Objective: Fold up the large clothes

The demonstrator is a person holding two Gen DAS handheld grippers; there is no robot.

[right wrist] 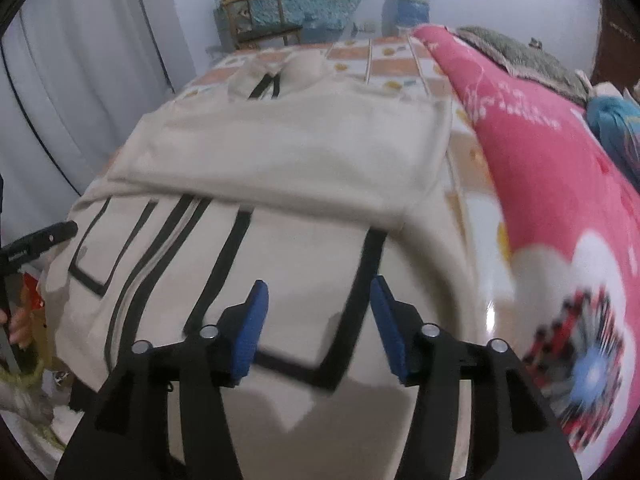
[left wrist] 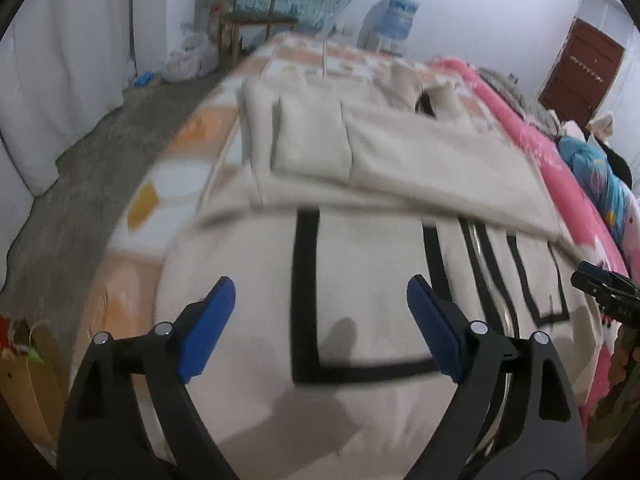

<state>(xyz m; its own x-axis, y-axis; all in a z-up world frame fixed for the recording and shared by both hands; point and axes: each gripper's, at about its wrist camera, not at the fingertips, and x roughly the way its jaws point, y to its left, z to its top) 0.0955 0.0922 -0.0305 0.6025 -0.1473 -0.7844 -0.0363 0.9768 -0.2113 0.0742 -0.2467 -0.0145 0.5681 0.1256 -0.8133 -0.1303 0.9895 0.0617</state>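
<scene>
Cream garment (left wrist: 400, 168) with black stripes, flat on bed, far part folded over, blurred

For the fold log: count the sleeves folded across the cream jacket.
2. One sleeve lies on the left, the other sleeve on the right, meeting mid-jacket. Motion blur may hide further folds.

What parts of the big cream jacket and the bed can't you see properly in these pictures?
- Cream jacket: in the left wrist view its near hem is hidden behind the open left gripper.
- Same jacket: in the right wrist view the open right gripper covers its near part; the collar is blurred.
- Pink blanket: its print is smeared by blur.
- Patterned bedsheet: mostly covered by the jacket.
</scene>
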